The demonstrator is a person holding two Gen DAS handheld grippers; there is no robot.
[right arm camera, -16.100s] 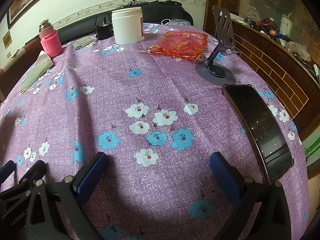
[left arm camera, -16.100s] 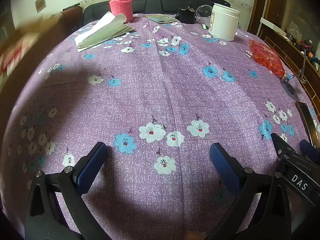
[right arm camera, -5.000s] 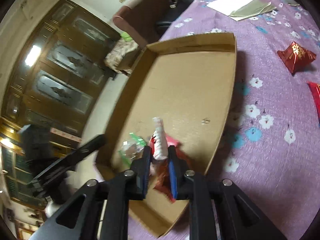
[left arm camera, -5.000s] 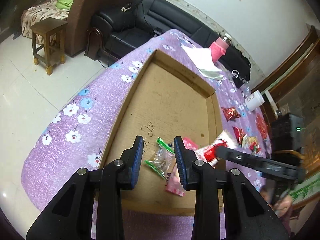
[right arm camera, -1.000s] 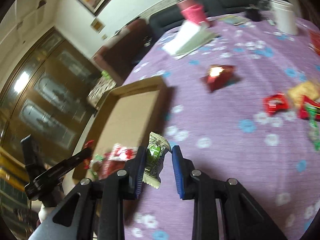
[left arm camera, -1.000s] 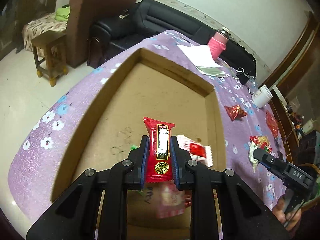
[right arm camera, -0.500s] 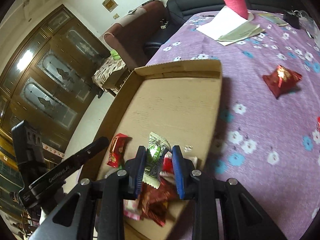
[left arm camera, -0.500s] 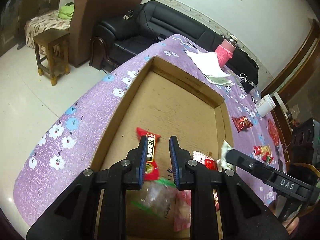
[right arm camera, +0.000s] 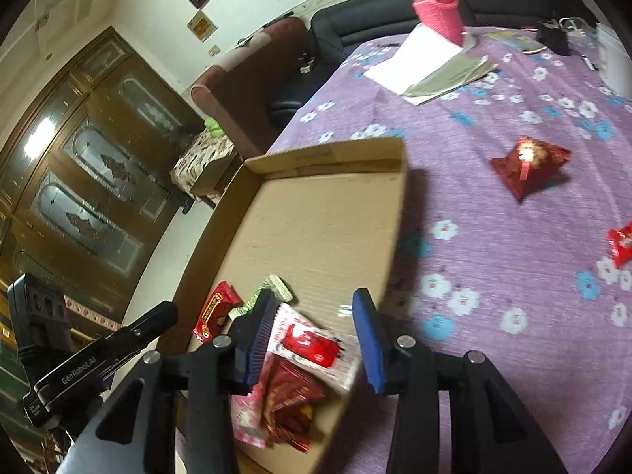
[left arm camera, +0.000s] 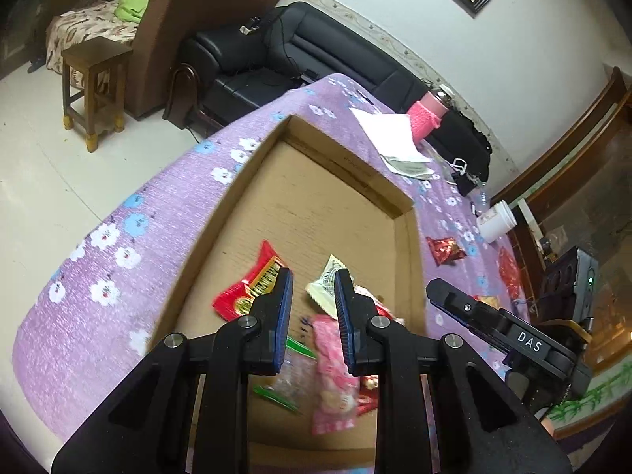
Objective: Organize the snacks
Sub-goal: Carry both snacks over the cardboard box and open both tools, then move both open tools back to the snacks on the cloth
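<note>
The left gripper (left arm camera: pixel 312 308) hangs over the near end of the cardboard tray (left arm camera: pixel 252 166), jaws drawn narrow with nothing between them. The right gripper's (right arm camera: pixel 312 339) jaws are opening above the same end, nothing pinched; the green-and-white packet (right arm camera: pixel 272 288) lies loose below.

By my reading the sorting is partly done: a cluster of snacks lies at the tray's near end, among them a red bar (left arm camera: pixel 249 288), while a red pouch (right arm camera: pixel 529 162) and another red packet (right arm camera: pixel 620 243) remain on the purple floral tablecloth (right arm camera: pixel 493 237) beyond the tray's right wall. A black sofa (left arm camera: pixel 316 59) stands past the table's far edge.
</note>
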